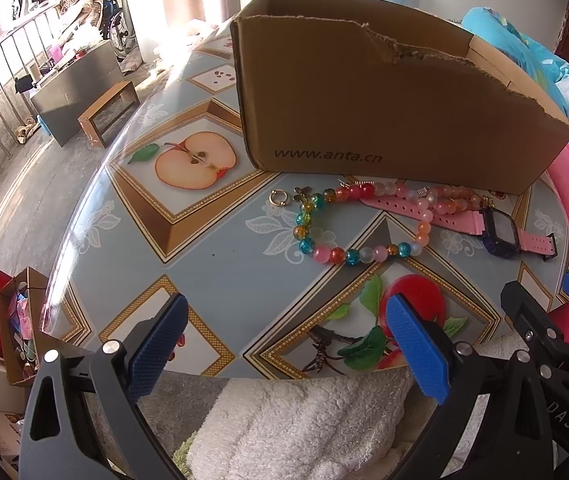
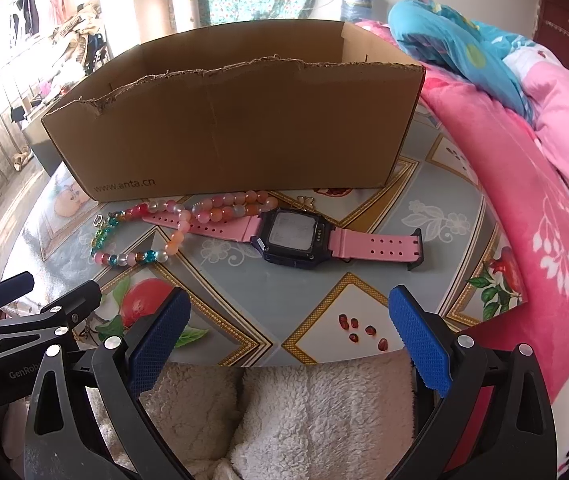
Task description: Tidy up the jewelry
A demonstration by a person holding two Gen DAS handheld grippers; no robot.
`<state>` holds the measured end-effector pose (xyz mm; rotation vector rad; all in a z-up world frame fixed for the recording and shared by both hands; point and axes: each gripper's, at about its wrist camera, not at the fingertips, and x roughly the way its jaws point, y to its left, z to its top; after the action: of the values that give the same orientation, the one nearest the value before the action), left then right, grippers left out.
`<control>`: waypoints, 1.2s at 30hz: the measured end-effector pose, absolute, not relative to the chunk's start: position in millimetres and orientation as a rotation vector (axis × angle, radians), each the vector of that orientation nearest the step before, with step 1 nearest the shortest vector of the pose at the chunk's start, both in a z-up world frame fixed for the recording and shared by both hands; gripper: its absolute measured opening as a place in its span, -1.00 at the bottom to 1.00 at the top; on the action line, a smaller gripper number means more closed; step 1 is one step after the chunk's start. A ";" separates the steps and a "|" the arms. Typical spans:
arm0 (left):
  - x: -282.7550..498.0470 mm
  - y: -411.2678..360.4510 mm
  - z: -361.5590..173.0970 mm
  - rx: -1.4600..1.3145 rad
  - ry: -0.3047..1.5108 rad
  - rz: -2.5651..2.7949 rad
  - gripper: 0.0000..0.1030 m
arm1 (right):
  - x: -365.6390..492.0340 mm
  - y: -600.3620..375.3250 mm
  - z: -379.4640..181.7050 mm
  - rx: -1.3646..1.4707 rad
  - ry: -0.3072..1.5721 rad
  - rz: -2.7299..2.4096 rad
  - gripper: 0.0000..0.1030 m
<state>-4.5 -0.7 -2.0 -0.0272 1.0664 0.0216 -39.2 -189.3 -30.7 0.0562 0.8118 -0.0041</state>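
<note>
On the round table (image 1: 212, 264), toward its far edge, stands an open cardboard box (image 1: 364, 100) with a torn front rim and a web address printed low on its front wall. Its inside cannot be seen from either wrist view, so what it holds, if anything, cannot be told.

Just in front of the box's near wall lies the jewelry, all outside it. A necklace of coloured beads (image 1: 348, 254) loops across the printed tablecloth, one end touching the box's base. A small gold ring (image 1: 275, 197) lies beside the necklace's left end, apart from the box, with a little gold charm (image 1: 301, 194) next to it. A watch with a pink strap (image 2: 290, 236) lies flat, face up, to the right of the beads; its left strap runs under the bead strand.

At the table's near edge, the left gripper (image 1: 284, 344) hangs with its blue pads spread wide and nothing between them. The right gripper (image 2: 288, 340) hangs likewise, wide apart and empty, aimed toward the watch. Below both, white fleecy cloth (image 2: 284, 420) shows past the table's edge.

Right of the table lies pink bedding (image 2: 524, 200).
</note>
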 end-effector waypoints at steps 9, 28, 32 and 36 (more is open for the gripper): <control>-5.3 -1.8 -2.1 -0.027 1.060 0.026 0.89 | -39.8 -189.6 -30.4 0.054 0.812 -0.005 0.84; -8.5 -0.2 -0.5 -0.025 1.055 0.030 0.89 | -40.0 -189.0 -27.1 0.054 0.813 -0.011 0.84; -8.9 0.4 0.2 -0.025 1.054 0.032 0.89 | -39.6 -188.5 -27.0 0.053 0.813 -0.012 0.84; -8.8 0.4 0.0 -0.025 1.054 0.031 0.89 | -39.5 -188.4 -26.9 0.054 0.813 -0.012 0.84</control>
<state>-8.8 0.4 0.0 -0.0252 1.0539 0.0312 -39.5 -188.4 -26.9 0.0537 0.8129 -0.0124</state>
